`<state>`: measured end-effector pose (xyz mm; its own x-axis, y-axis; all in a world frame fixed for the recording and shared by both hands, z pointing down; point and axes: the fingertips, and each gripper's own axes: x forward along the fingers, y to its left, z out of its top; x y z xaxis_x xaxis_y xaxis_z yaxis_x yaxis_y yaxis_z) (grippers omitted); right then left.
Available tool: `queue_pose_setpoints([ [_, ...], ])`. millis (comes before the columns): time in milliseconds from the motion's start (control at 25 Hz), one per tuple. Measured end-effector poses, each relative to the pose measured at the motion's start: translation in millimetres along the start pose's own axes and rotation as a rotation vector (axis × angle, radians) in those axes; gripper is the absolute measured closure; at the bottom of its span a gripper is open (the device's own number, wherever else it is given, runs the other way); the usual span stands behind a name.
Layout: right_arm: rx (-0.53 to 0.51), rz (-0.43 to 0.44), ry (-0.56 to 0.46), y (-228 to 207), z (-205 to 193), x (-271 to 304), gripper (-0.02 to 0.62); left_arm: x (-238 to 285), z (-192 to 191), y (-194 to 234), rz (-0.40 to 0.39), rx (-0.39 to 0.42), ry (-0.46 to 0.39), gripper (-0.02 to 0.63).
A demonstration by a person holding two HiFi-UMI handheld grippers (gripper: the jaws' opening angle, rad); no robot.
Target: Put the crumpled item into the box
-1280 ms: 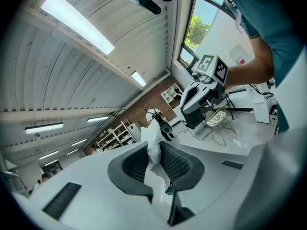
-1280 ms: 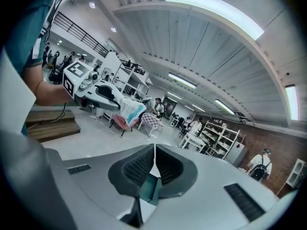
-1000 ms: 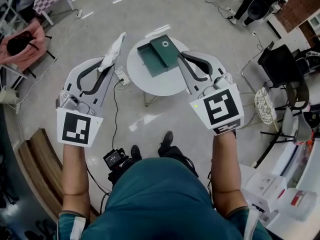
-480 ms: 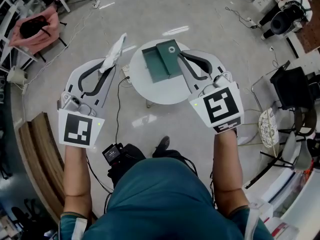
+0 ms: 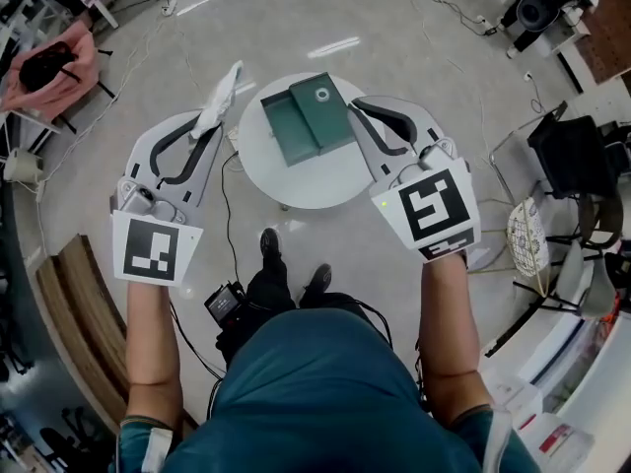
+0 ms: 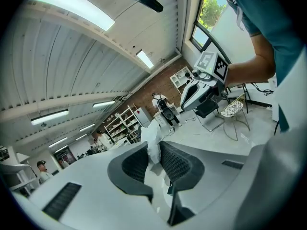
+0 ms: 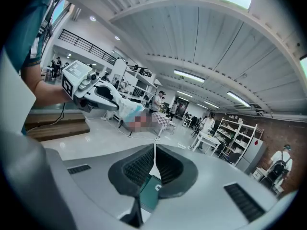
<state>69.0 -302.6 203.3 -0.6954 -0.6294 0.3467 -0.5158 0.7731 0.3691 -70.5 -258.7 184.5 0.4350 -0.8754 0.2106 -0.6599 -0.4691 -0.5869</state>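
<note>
A white crumpled item (image 5: 221, 95) sticks out past the tips of my left gripper (image 5: 208, 126), which is shut on it, left of the table. In the left gripper view the item (image 6: 152, 140) sits pinched between the black ribbed pads (image 6: 180, 164). The dark green box (image 5: 306, 118) lies open on the round white table (image 5: 296, 180), its lid beside it. My right gripper (image 5: 357, 106) hangs over the table's right part, next to the box, with its jaws closed and nothing between them. In the right gripper view the box (image 7: 149, 191) shows below the pads.
A power strip and cables (image 5: 229, 141) lie on the floor left of the table. A wire chair (image 5: 523, 223) stands at the right, a wooden bench (image 5: 69, 304) at the left, a pink seat (image 5: 44, 67) far left. A black device (image 5: 227, 305) sits by the person's feet.
The person has stepped forward, and both grippers have come closer to the table. The left gripper still holds the white item; the right jaws stay closed.
</note>
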Motion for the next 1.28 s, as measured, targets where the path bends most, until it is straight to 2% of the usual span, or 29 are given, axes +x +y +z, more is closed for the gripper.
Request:
queue_pose_setpoints([
  [280,0.031,-0.069,0.066,-21,-16,23,0.555,50,-25,15,-0.076,-0.027,-0.046,0.525],
  [520,0.074,-0.111,0.102,-31,-36,41,0.555,83,-47,15,-0.141,-0.038,-0.052,0.525],
  [720,0.107,-0.126,0.124,-24,-64,37,0.555,94,-65,-10,-0.179,-0.052,-0.031,0.525],
  [1000,0.149,-0.118,0.174,-35,-87,105,0.555,143,-124,16,-0.226,-0.086,0.003,0.525],
  [1160,0.165,-0.111,0.194,-31,-112,117,0.555,158,-148,0,-0.252,-0.093,0.022,0.525],
  [1280,0.178,-0.100,0.217,-26,-125,145,0.555,173,-181,1,-0.273,-0.107,0.041,0.523],
])
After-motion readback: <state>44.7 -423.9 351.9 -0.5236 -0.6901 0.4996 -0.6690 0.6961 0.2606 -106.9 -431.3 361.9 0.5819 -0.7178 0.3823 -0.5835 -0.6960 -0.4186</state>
